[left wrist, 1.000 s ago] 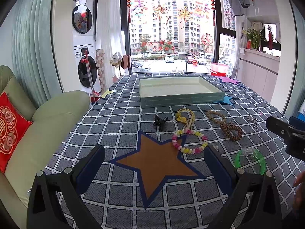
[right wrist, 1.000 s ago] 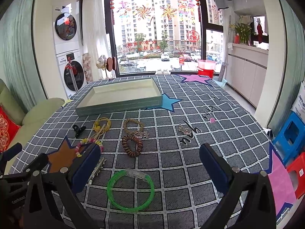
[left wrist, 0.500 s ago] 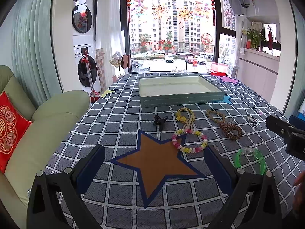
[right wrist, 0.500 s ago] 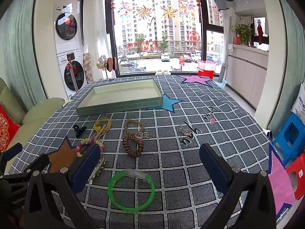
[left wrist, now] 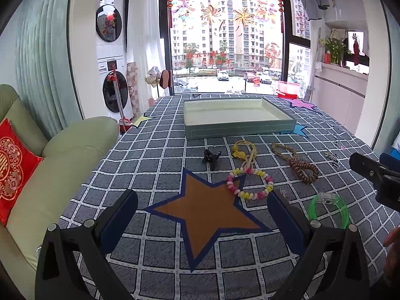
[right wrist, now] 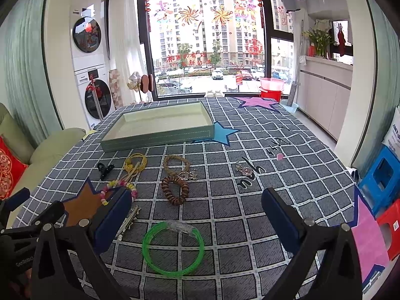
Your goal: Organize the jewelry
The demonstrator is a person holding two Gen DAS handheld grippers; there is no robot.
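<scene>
Both my claws gape with nothing between them: left gripper (left wrist: pixel 202 215) low over the brown star, right gripper (right wrist: pixel 196 215) low above the green bangle (right wrist: pixel 173 247); the tray (right wrist: pixel 160 138) sits mid-frame, other jewelry loose below it

I see the tray (right wrist: pixel 157 135) at the far side of the cloth (right wrist: pixel 250 215); before it lie clip (right wrist: pixel 105 168), cord (right wrist: pixel 136 163), beads (right wrist: pixel 175 190); the bangle (right wrist: pixel 173 247) lies nearest me.

Almost nothing changes: the right claw (right wrist: pixel 196 208) drifts very slightly, so the green bangle (right wrist: pixel 173 247) sits marginally lower between its fingers.
</scene>
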